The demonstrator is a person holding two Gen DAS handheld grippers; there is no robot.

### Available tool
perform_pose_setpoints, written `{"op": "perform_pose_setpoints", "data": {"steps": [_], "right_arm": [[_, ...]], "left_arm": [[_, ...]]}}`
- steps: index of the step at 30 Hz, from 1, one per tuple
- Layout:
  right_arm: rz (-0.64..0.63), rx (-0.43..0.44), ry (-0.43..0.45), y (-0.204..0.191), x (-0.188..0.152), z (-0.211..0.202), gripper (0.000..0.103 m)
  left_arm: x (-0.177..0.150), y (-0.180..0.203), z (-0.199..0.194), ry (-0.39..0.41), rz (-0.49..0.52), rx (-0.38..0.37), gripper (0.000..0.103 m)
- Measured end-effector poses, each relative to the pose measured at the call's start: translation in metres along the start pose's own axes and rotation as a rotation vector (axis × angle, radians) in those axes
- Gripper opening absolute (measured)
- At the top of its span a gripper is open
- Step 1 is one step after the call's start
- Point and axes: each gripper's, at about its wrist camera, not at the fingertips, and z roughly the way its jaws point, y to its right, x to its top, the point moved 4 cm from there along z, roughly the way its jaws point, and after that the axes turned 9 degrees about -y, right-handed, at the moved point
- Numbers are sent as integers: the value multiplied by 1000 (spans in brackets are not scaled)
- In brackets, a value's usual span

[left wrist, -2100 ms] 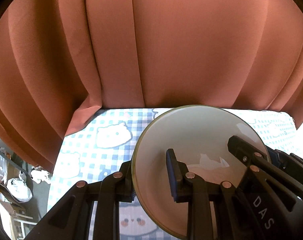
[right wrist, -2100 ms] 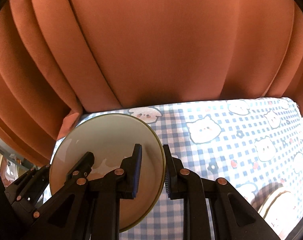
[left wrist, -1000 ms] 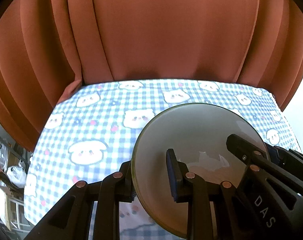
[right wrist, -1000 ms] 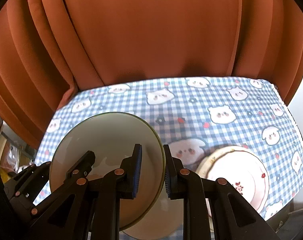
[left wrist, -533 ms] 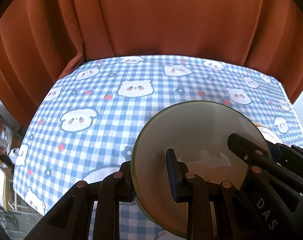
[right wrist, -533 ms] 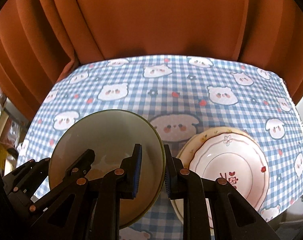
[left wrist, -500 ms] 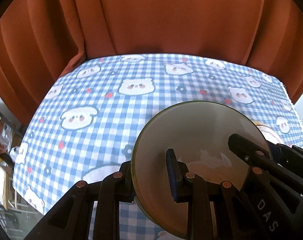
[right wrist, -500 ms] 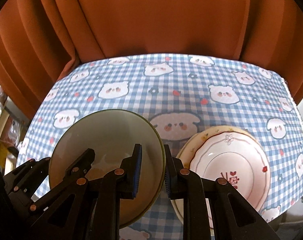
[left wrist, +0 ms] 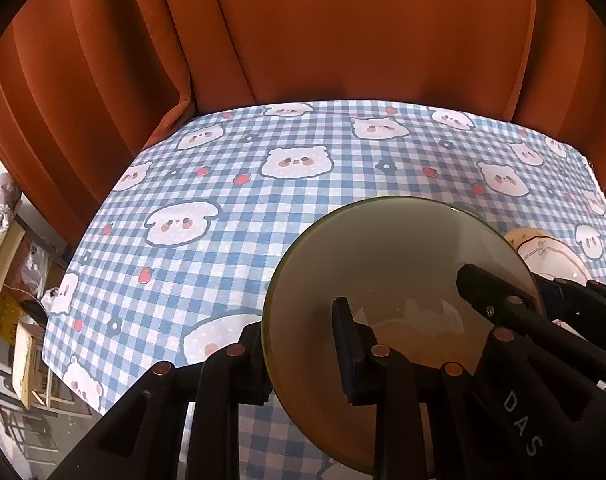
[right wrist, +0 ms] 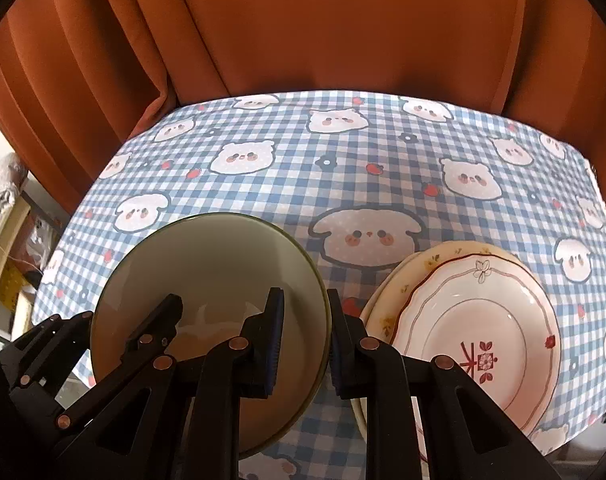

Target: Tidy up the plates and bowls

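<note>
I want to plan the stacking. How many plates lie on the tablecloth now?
2: a white plate with red flowers lies on a cream plate, right of the held bowl. More may be hidden below.

Glossy glazed ceramic bowl (right wrist: 215, 276) and plates (right wrist: 483, 320), matt woven tablecloth (right wrist: 303, 184), soft matt curtain (right wrist: 323, 28).

Soft even daylight, sharp focus, strong fisheye bending at edges, dark corner vignette, faint glare inside bowl (left wrist: 403, 264)

black plastic left gripper (left wrist: 301, 354) and right gripper (right wrist: 305, 336), with triangular cut-outs in the arms. copper-coloured rivets at the joints, blue ribbed pads (right wrist: 277, 334) inside. white letters "das" (left wrist: 521, 422) printed on one arm.
</note>
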Motion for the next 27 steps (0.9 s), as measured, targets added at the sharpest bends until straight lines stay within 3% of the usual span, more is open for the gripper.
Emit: {"op": "perform_pose_setpoints", "data": {"steps": [8, 13, 20, 27], "right_arm": [[36, 29, -27, 6, -2, 11, 23], [27, 11, -17, 3, -4, 14, 24], [48, 21, -23, 6, -6, 19, 23], [64, 46, -48, 8, -7, 17, 24]], "left_arm": [[2, 3, 6, -4, 26, 44, 24], [0, 0, 17, -40, 13, 46, 24], [-1, 0, 19, -33, 9, 44, 24], [-1, -1, 21, -73, 12, -33, 38]]}}
